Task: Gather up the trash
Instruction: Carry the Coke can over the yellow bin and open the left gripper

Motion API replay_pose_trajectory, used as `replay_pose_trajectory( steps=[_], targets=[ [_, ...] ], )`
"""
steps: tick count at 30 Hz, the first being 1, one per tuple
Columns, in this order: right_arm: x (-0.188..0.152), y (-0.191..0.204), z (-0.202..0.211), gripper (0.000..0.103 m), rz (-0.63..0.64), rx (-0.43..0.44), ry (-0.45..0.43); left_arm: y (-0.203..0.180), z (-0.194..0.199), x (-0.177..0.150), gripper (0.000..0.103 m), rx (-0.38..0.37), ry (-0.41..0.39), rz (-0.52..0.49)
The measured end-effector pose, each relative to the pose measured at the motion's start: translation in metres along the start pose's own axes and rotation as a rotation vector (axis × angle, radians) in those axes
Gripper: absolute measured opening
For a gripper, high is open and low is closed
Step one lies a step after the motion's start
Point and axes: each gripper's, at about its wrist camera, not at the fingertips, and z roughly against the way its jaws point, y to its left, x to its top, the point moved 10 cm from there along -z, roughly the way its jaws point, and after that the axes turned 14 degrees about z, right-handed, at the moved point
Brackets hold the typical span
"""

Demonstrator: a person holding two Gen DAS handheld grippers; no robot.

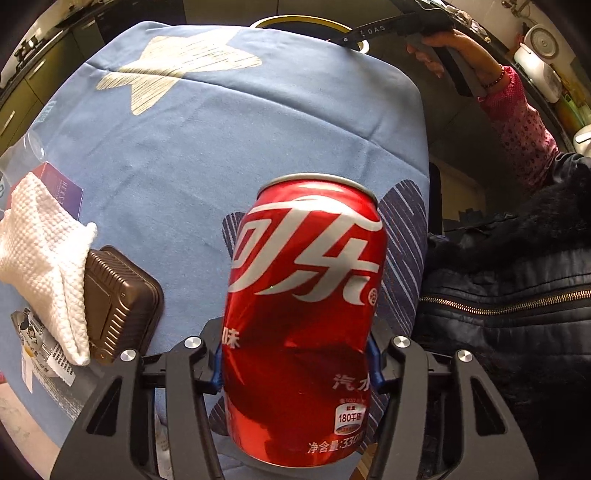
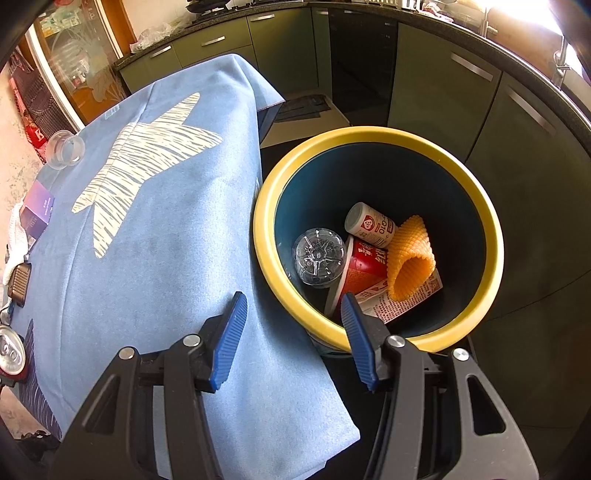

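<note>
I'm in a home kitchen. Olive-green base cabinets (image 2: 436, 85) with metal bar handles run under a dark countertop (image 2: 229, 18) that curves round the room. A glass-fronted wooden cupboard (image 2: 74, 59) stands beside them. On the side counter sits a white appliance (image 1: 543, 62). My tabletop wears a blue star-print cloth (image 2: 155, 192).

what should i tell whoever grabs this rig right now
Left gripper: shut on the red cola can, held upright above the blue tablecloth.
Right gripper: open, empty, hanging near the yellow-rimmed trash bin beside the table.
Done: clear plastic bottle, small white can, red paper cup and orange foam net are in the bin.
Left: bin the cola can. On the table remain a white cloth, brown mini case, purple box, clear glass cup and a printed wrapper; sort out which are trash.
</note>
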Motion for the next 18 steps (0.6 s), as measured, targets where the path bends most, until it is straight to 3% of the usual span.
replay_pose_trajectory(
  steps=[9, 12, 18],
  targets=[
    [0.002, -0.004, 0.011, 0.051, -0.015, 0.001, -0.034, 0.009, 0.02, 0.022, 0.054, 0.119, -0.101, 0.07],
    [0.001, -0.007, 0.015, 0.051, -0.027, -0.001, -0.043, 0.008, 0.029, 0.04, 0.054, 0.188, -0.148, 0.089],
    [-0.01, -0.024, 0.026, 0.051, -0.075, -0.005, -0.075, -0.001, 0.046, 0.096, 0.054, 0.25, -0.26, 0.14]
  ],
)
